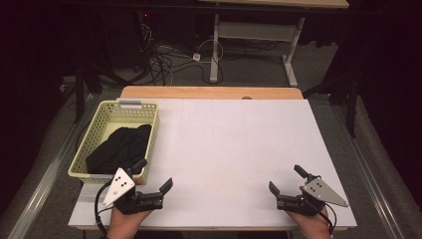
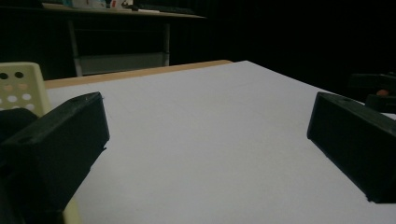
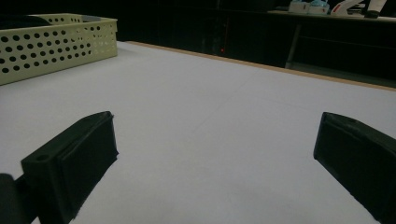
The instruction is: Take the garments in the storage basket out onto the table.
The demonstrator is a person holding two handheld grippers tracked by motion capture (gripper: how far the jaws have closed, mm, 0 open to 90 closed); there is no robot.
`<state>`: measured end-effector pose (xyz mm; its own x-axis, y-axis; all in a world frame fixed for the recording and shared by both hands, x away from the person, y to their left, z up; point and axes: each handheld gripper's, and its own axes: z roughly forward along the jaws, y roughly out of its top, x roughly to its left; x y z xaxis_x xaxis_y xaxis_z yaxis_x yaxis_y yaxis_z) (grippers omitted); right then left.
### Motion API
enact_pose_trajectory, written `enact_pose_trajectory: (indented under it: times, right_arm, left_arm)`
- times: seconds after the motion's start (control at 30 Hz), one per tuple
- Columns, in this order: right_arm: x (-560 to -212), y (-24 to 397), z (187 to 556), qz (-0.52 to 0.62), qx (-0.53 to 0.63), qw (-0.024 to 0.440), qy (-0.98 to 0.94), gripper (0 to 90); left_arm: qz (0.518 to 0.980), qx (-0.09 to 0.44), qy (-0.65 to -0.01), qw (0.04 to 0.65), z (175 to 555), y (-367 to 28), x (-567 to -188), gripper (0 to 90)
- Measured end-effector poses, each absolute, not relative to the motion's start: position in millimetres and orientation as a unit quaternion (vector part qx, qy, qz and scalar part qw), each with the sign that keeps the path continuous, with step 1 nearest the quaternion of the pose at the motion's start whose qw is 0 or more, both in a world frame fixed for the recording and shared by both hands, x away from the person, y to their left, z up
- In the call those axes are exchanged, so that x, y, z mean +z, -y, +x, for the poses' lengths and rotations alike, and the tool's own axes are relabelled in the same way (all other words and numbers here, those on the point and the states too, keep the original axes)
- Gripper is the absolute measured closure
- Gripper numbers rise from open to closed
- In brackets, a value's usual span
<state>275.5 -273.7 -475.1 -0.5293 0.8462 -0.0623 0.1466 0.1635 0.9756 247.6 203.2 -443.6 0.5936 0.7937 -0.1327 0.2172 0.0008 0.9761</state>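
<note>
A pale yellow perforated basket (image 1: 97, 130) stands at the table's left edge with a black cloth (image 1: 122, 147) bunched inside it. My left gripper (image 1: 153, 174) rests near the front edge just right of the basket, jaws wide apart and nothing between them. My right gripper (image 1: 286, 179) sits near the front right, also open and empty. In the left gripper view the basket's corner (image 2: 21, 88) shows beside the left jaw, and the gripper (image 2: 205, 135) spans bare white table. The right gripper view has the basket (image 3: 51, 44) at far left and that gripper (image 3: 215, 154) over bare surface.
The white tabletop (image 1: 234, 144) has a wooden strip (image 1: 211, 92) along its far edge. Beyond it stand another desk's legs (image 1: 215, 45) and a tangle of cables (image 1: 164, 59) on the floor. Dark surroundings flank both sides.
</note>
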Motion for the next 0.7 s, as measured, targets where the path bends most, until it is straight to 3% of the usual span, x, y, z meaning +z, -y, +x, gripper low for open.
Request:
enact_pose_trajectory:
  times: [0.7]
  right_arm:
    - [-474.6,269.5,296.7,0.370,0.532,0.325,-0.689,0.1]
  left_arm:
    - [0.648,0.289,-0.442,0.549,246.7,-278.0,-436.1,0.0]
